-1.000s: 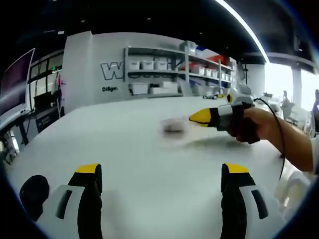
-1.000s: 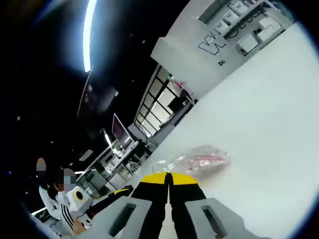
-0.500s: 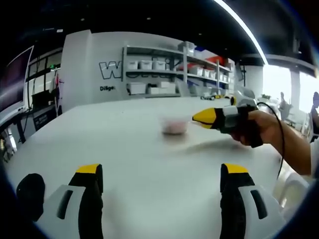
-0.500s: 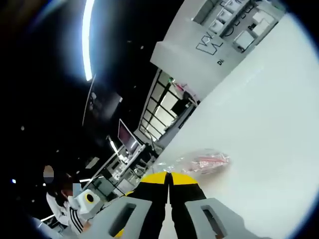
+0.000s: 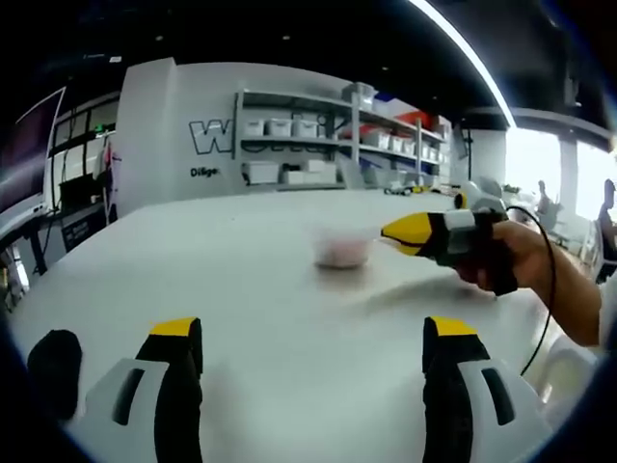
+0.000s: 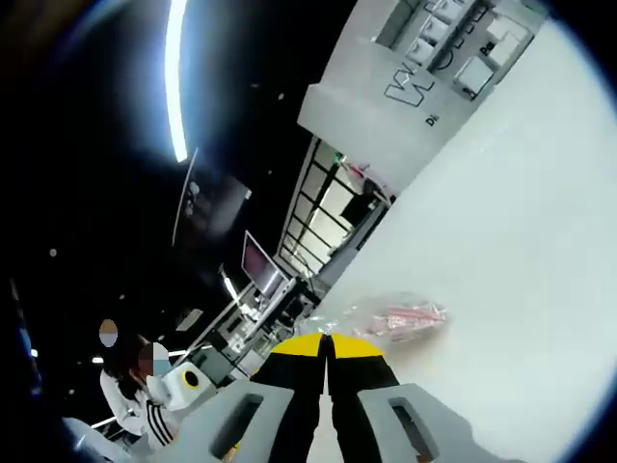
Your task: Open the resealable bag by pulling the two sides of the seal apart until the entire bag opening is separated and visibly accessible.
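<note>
Left gripper view. Seen at centre, a small clear plastic resealable bag (image 5: 341,250) with pinkish contents, held up above the broad white table (image 5: 251,289), blurred. At 3 o'clock from the bag, the right gripper (image 5: 388,231), yellow-tipped, jaws pressed together on the bag's right edge, carried by a person's hand (image 5: 506,262). At 6 o'clock, the left gripper (image 5: 313,333): jaws spread wide apart, nothing between them, well short of the bag. Behind, at 12 o'clock, grey shelving with white bins (image 5: 299,145).

Right gripper view, strongly rolled. At 6 o'clock, the two black, yellow-tipped jaws shut together, pinching the near edge of the bag; bag running out toward 1 o'clock, long axis roughly along the jaws and somewhat to the right, crumpled, pink contents visible inside. Seal line not resolved; bag judged not yet opened.

Governing relation, as judged: bag straight ahead at 12 o'clock of the open left jaws, free side turned toward 9 o'clock, away from the right gripper; right gripper already on it, left the one needing to advance and close on the opposite side of the seal.
</note>
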`<control>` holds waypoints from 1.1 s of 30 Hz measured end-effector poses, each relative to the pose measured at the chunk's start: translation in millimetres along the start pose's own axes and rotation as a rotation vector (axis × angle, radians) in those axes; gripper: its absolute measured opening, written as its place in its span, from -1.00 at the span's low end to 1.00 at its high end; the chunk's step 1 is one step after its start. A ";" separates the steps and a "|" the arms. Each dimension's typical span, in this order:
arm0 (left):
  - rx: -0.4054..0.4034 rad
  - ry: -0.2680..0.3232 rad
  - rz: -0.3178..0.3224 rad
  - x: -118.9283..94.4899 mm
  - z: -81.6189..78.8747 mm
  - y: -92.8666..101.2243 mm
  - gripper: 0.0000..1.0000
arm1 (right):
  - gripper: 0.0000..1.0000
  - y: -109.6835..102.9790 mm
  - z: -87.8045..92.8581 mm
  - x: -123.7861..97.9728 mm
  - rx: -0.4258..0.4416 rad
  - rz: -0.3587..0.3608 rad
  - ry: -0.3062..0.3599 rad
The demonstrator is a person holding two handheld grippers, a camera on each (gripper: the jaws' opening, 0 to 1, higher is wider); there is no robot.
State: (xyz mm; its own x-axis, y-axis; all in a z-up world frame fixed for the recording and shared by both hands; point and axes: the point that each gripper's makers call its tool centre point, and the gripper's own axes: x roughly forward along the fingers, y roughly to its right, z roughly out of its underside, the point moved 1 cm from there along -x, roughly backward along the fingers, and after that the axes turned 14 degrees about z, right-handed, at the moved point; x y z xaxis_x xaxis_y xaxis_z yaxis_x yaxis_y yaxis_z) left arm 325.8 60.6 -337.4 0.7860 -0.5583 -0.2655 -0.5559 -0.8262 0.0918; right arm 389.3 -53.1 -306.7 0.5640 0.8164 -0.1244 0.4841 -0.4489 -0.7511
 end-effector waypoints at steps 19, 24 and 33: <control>-0.039 0.036 0.057 -0.3 -1.7 18.9 0.78 | -1.00 -6.5 10.2 -12.0 0.007 -0.020 -0.007; -0.071 0.077 0.090 -1.2 -6.5 27.5 0.70 | -1.00 -13.8 16.2 -19.8 -0.001 -0.032 -0.007; -0.101 0.105 0.130 0.2 -10.1 37.6 0.63 | -1.00 -23.0 30.6 -23.5 -0.011 -0.036 -0.008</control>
State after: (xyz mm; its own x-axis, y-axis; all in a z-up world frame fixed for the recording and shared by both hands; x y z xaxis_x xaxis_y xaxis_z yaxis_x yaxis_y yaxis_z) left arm 307.8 28.6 -324.2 0.7360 -0.6616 -0.1437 -0.6291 -0.7467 0.2161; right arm 344.4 -50.9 -306.3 0.5409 0.8348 -0.1027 0.5114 -0.4233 -0.7479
